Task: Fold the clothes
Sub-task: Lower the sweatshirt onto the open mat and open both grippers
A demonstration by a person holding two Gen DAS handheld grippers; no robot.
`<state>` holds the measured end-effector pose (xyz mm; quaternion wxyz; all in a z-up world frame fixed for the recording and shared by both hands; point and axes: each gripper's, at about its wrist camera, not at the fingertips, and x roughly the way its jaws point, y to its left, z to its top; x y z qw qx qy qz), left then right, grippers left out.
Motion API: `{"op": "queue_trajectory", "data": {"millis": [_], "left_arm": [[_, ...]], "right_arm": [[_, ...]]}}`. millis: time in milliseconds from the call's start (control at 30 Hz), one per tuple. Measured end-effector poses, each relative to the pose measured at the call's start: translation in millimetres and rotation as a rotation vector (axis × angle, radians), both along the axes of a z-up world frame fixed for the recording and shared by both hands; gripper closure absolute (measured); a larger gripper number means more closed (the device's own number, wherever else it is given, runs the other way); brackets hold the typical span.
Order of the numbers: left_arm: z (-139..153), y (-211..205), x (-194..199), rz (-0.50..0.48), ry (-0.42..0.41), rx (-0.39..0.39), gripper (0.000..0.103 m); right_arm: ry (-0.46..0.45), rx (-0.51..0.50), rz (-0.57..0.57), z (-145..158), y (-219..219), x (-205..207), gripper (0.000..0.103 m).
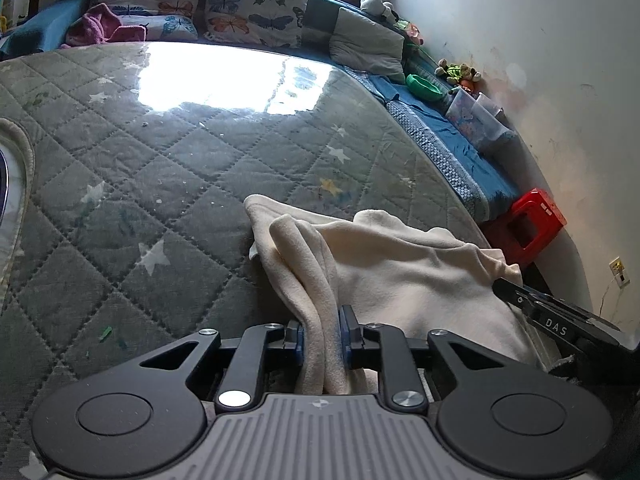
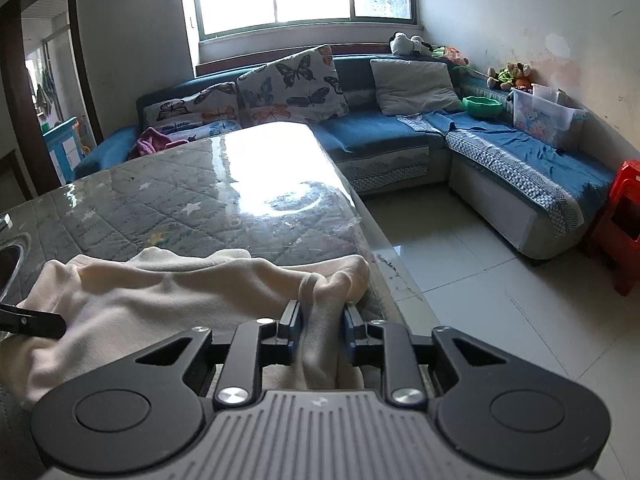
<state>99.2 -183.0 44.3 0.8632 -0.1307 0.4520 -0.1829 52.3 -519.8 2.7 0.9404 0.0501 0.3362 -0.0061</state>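
I am working from the left, where my left gripper (image 1: 323,334) is standing only narrowly parted, its blue pads (image 1: 301,336) pressing a bunched ridge of the cream garment (image 1: 400,276) between them. The garment is lying rumpled on the near right part of the quilted table cover (image 1: 132,184), with one loose flap reaching toward the far side and the rest sagging toward me. Moving right, my right gripper (image 2: 322,330) is likewise barely open and is pinching a gathered fold at the garment's right end, just beside the table's right edge (image 2: 384,256), with tiled floor (image 2: 480,280) beyond it. I am judging that both grips are thin ones on soft, thick cloth, so the fabric could be slipping out of either pair of pads if I pull the two ends apart too sharply. The right end is also sitting so close to the edge that a loosened fold could be sliding off toward the floor. The glossy, sunlit film on the cover looks slick, so the cloth may be dragging and bunching rather than laying flat, leaving a crooked fold.
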Motion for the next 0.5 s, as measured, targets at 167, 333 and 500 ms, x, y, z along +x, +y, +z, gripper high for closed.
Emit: {"op": "queue_trajectory", "data": {"millis": [167, 333, 500], "left_arm": [[2, 1, -2, 0.003, -0.021, 0.030, 0.070], [2, 3, -3, 0.014, -0.045, 0.068, 0.060], [1, 5, -5, 0.023, -0.055, 0.081, 0.055]], "right_arm": [[-0.015, -0.023, -0.005, 6, 2, -4, 0.060], [-0.043, -0.043, 0.014, 11, 12, -14, 0.045], [-0.055, -0.028, 0.045, 13, 22, -27, 0.045]]}}
